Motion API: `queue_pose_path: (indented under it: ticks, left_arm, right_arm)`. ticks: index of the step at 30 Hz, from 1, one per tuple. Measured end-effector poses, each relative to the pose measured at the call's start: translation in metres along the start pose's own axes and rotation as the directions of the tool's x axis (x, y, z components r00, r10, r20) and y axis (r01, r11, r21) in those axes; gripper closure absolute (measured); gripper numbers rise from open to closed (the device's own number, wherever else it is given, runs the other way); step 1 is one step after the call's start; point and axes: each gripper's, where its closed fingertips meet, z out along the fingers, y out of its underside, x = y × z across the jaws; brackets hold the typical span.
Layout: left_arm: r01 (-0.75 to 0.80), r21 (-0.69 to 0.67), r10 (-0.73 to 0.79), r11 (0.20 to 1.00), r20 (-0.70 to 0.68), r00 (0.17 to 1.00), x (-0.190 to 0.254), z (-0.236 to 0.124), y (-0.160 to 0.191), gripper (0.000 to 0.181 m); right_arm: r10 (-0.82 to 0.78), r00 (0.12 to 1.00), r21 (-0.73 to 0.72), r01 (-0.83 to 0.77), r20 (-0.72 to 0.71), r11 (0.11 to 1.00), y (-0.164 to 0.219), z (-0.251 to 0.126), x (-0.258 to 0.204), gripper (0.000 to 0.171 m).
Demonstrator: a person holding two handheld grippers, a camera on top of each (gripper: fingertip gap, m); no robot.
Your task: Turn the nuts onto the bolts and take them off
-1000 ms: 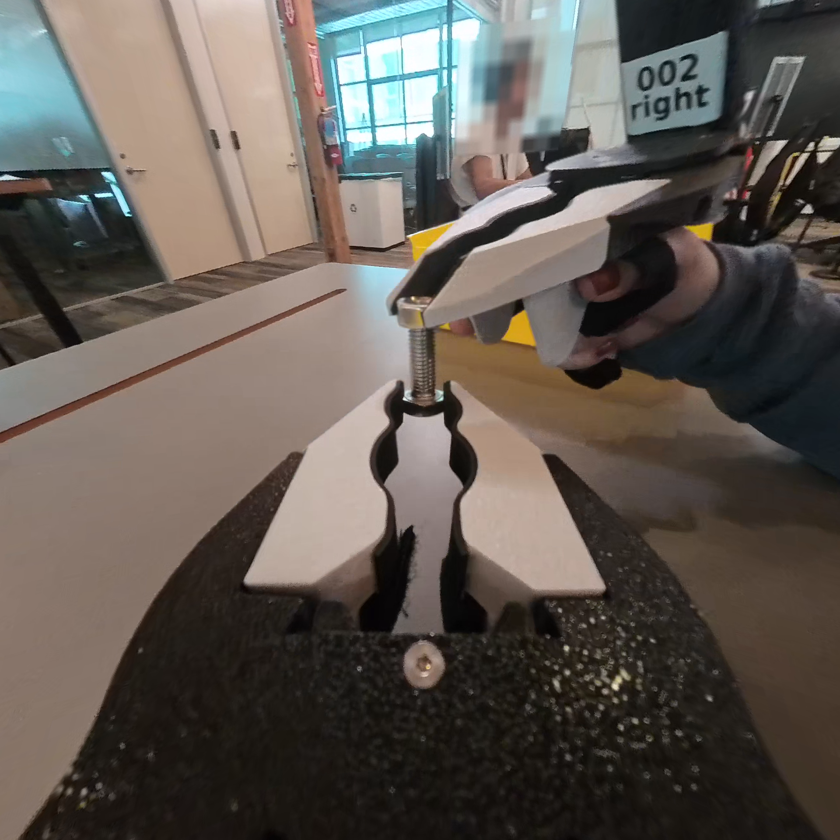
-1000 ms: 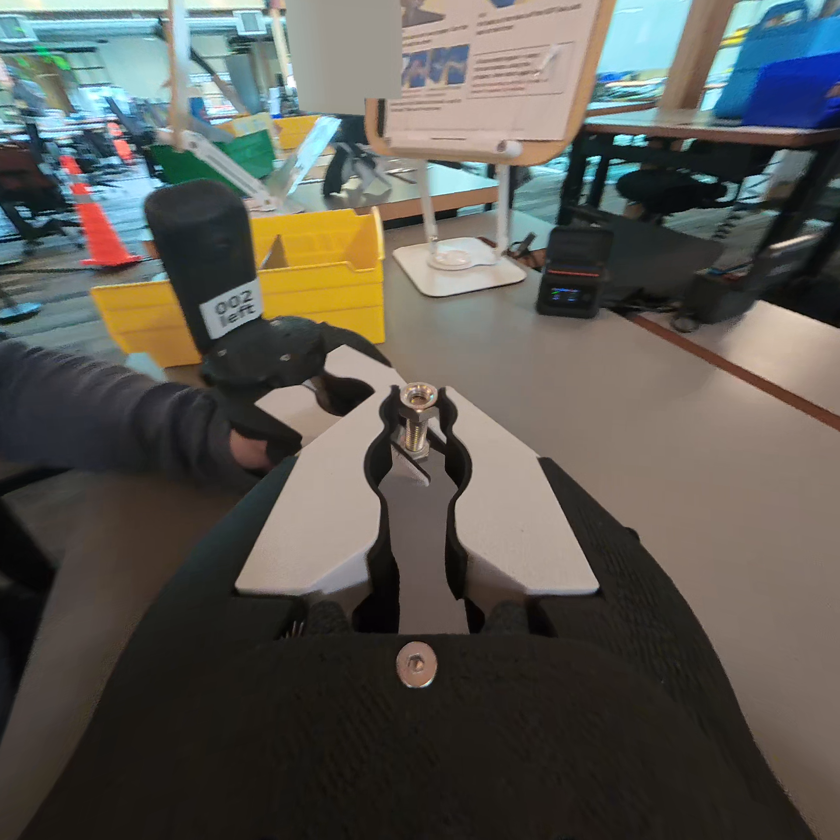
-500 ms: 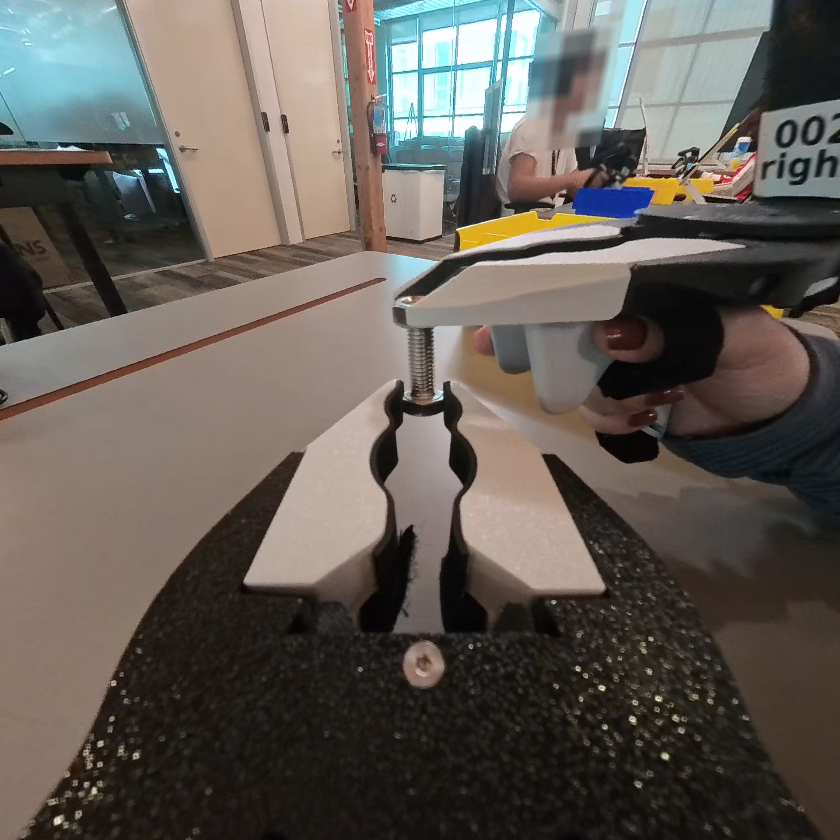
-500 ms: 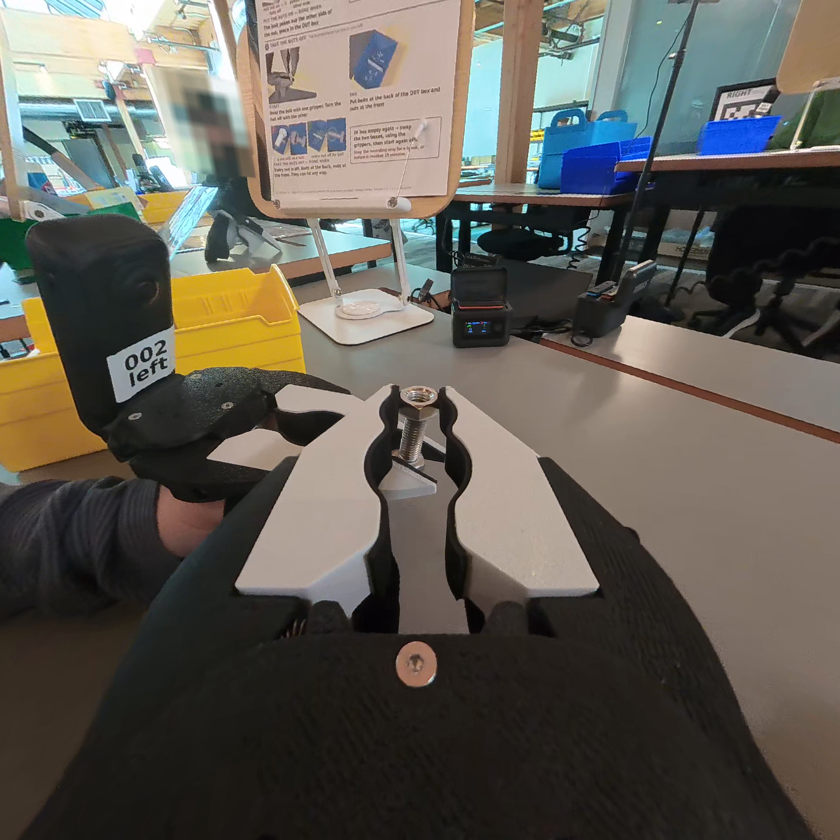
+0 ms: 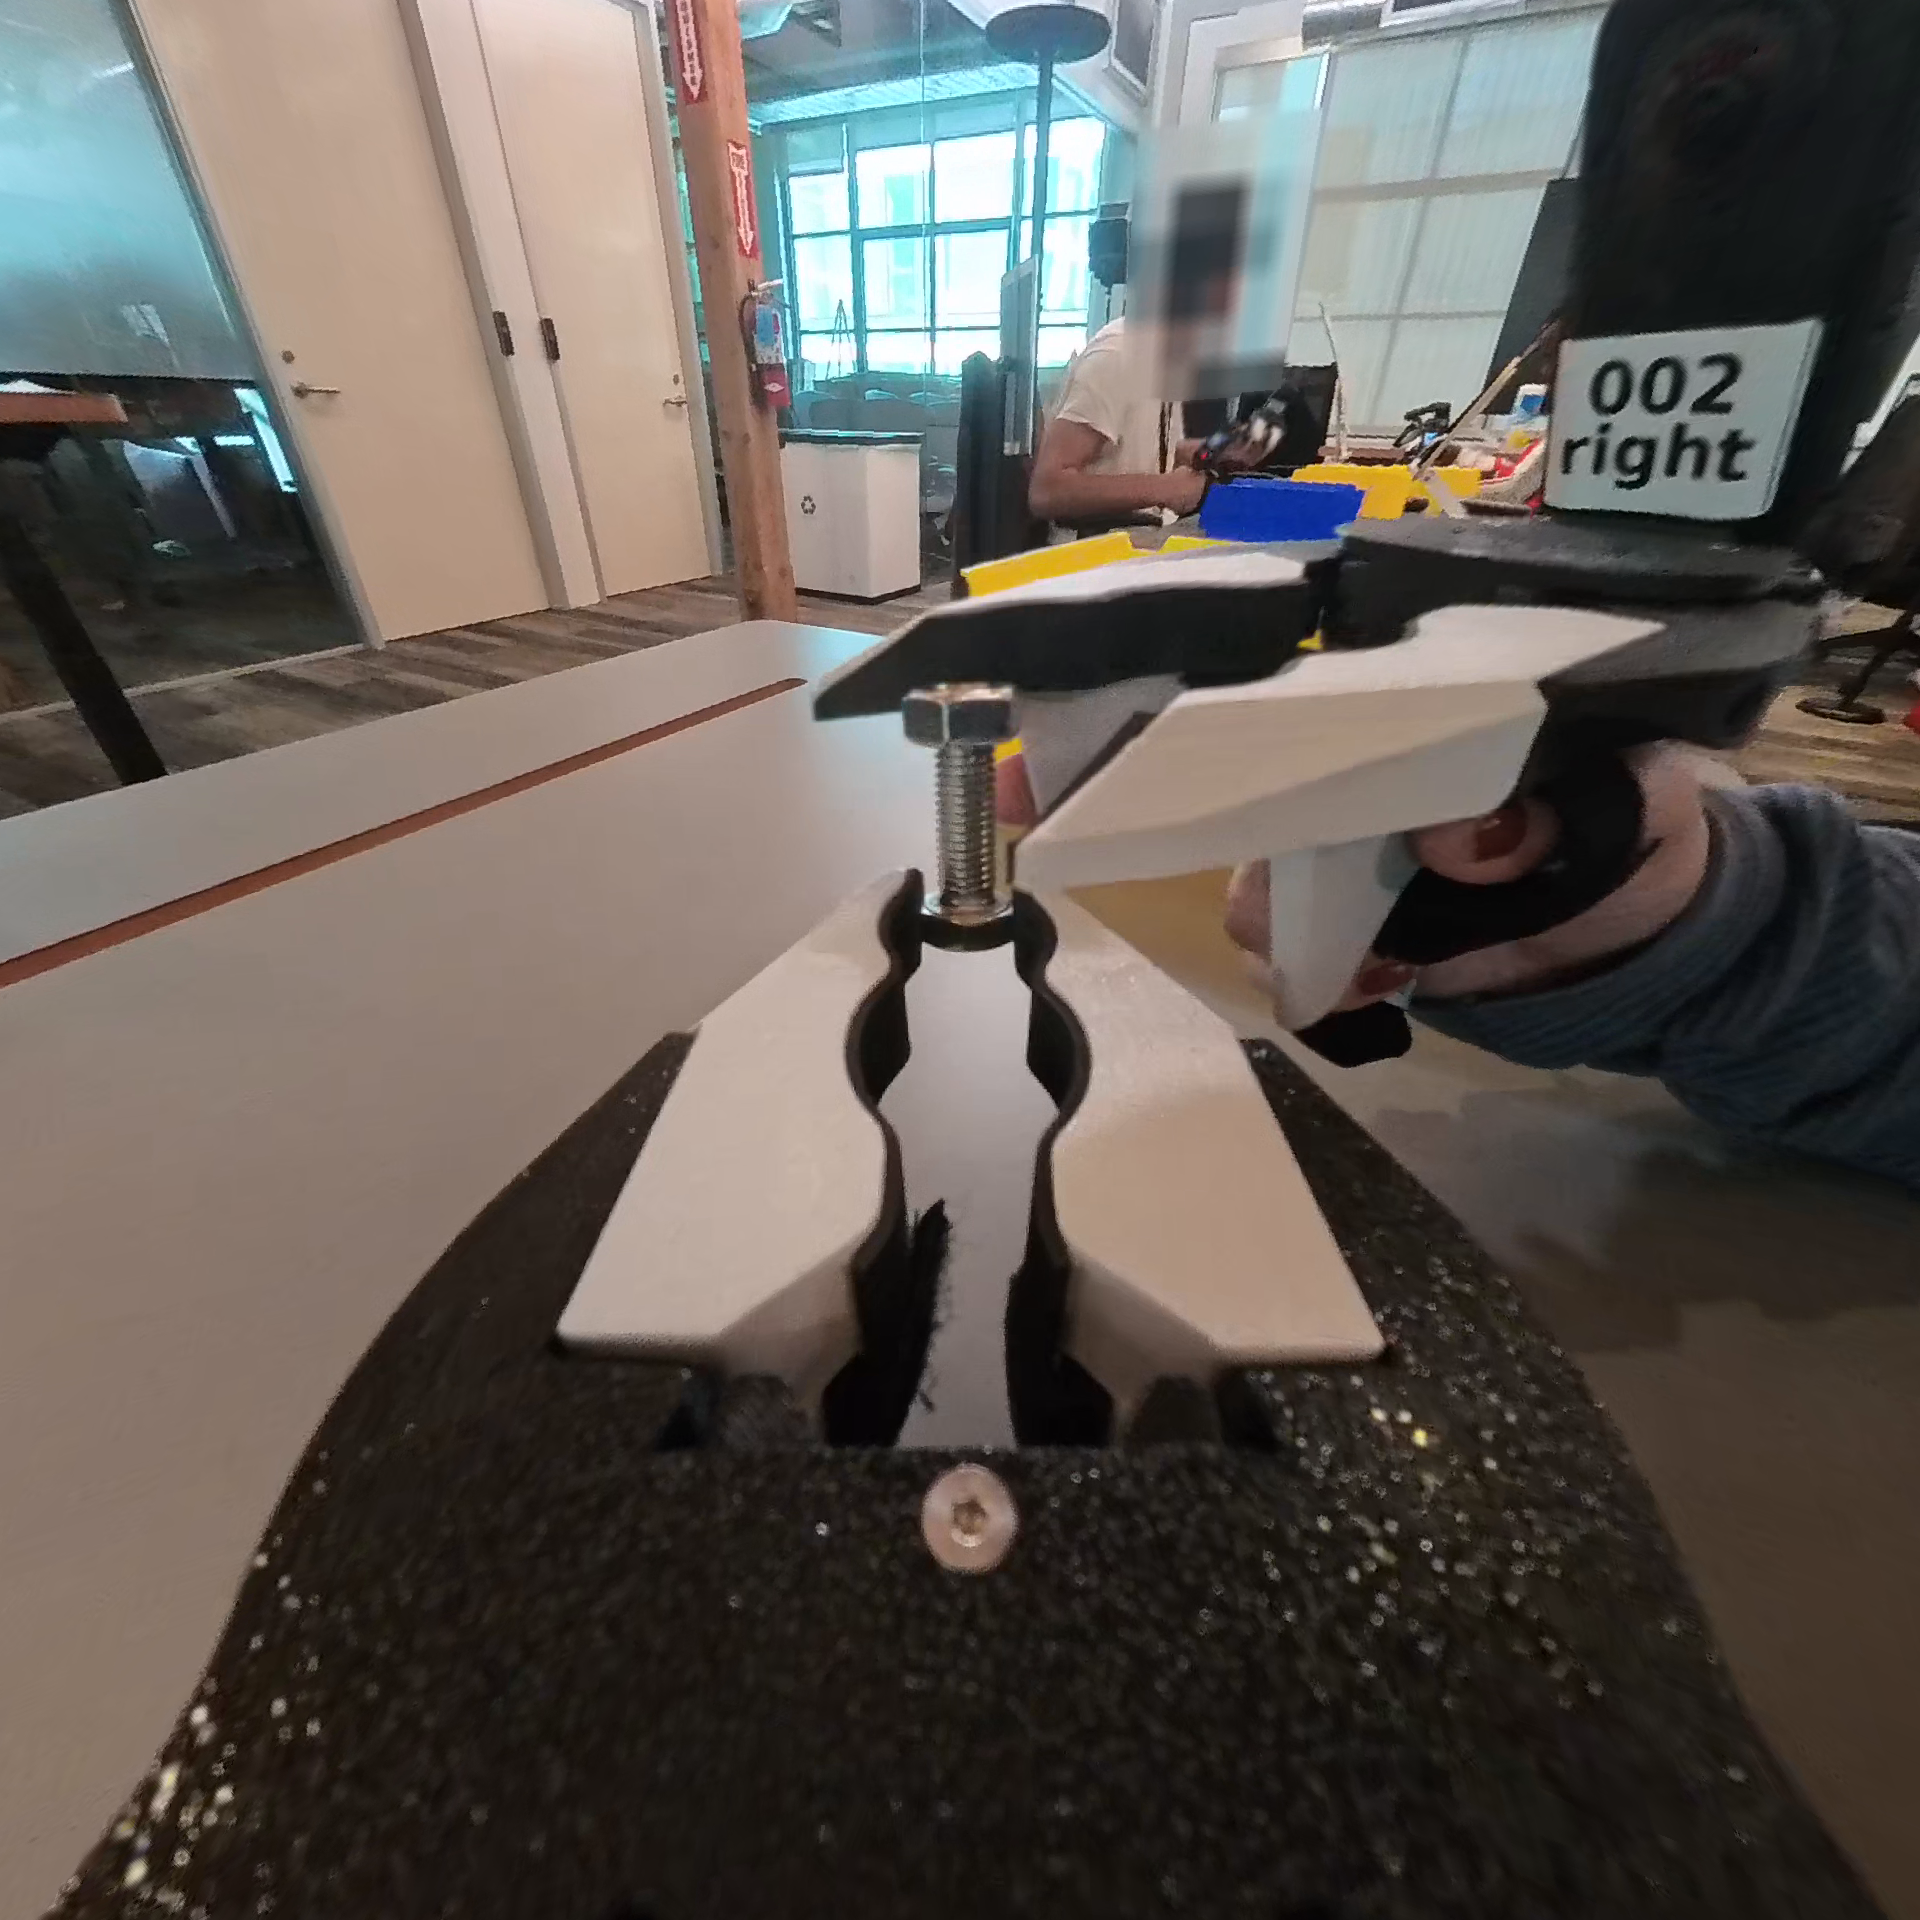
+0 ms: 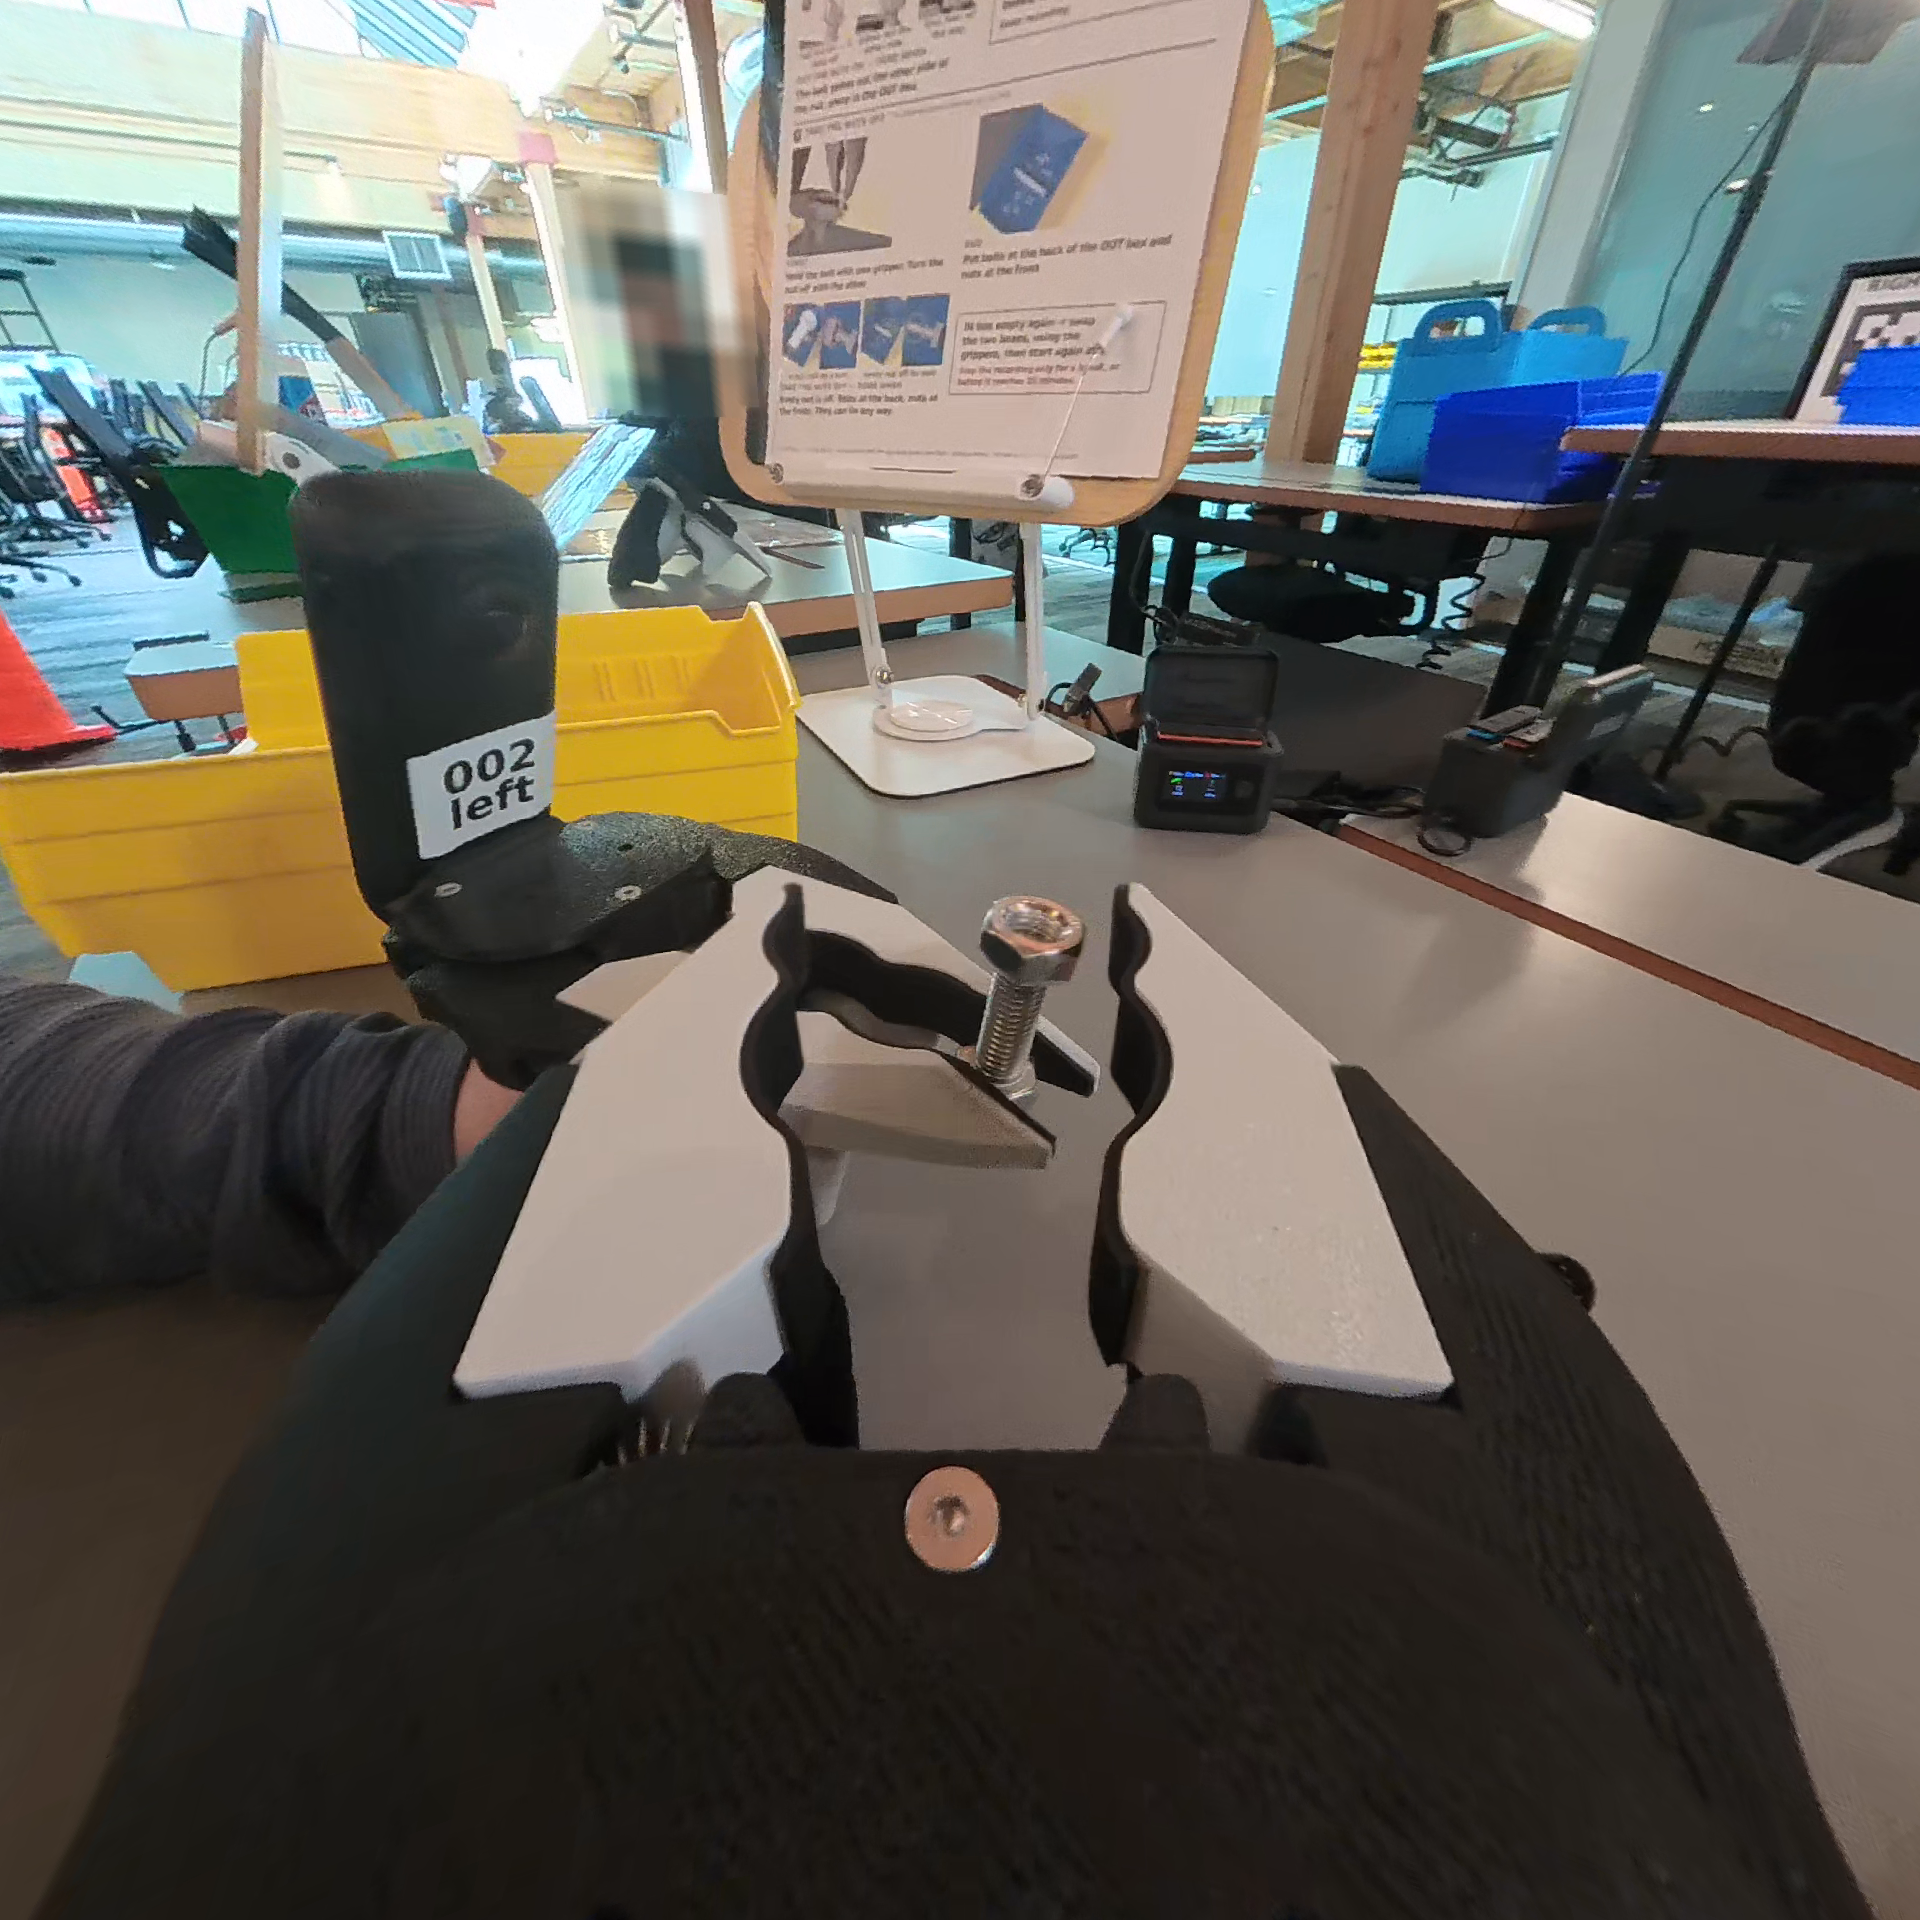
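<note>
A silver bolt (image 5: 971,821) stands upright over the grey table (image 5: 416,1039). My left gripper (image 5: 966,920) is shut on the bolt's lower end. A hex nut (image 5: 956,717) sits on the top of its thread. In the right wrist view the nut (image 6: 1034,940) and bolt (image 6: 1006,1023) stand between my right gripper's (image 6: 956,914) spread fingers (image 6: 1205,1039), nearer the right one, and neither pad touches them. The left gripper's fingertips (image 6: 935,1122) show there clamping the bolt's base. The right gripper also shows in the left wrist view (image 5: 925,779), level with the nut.
A yellow bin (image 6: 644,727) stands behind the left gripper. A sign board on a white stand (image 6: 935,727) and black devices (image 6: 1205,758) sit farther back on the table. A brown seam (image 6: 1662,966) runs along the table at right. A person sits at a distant desk (image 5: 1112,416). The left gripper's tips are roughly 5 cm from the right gripper's.
My right gripper was shut on the nut and has opened wide; the nut stays on the bolt. My left gripper has kept its hold on the bolt.
</note>
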Motion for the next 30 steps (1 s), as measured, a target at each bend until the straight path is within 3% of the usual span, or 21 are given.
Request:
queue_pose_path:
  ticks: [9, 16, 22, 30]
  left_arm:
    - [0.064, 0.021, -0.065, 0.998, 0.066, 0.996, -0.018, -0.005, -0.002, 0.166]
    - [0.032, 0.038, -0.027, 0.999, -0.135, 0.990, 0.016, 0.000, -0.006, 0.166]
    - [0.103, 0.082, -0.103, 0.991, 0.003, 0.995, -0.017, -0.009, -0.011, 0.166]
    - [0.034, 0.025, -0.032, 0.999, -0.097, 0.995, 0.006, -0.001, -0.004, 0.166]
  right_arm:
    - [-0.008, 1.000, 0.002, 0.008, 0.014, 1.000, 0.000, 0.001, -0.003, 0.113]
    - [-0.002, 0.999, 0.021, 0.001, 0.035, 1.000, -0.001, 0.001, -0.007, 0.112]
    - [-0.018, 0.999, 0.026, 0.017, 0.042, 1.000, -0.002, 0.001, -0.010, 0.114]
    - [-0.012, 0.999, 0.064, 0.009, 0.036, 0.998, -0.004, 0.003, -0.012, 0.107]
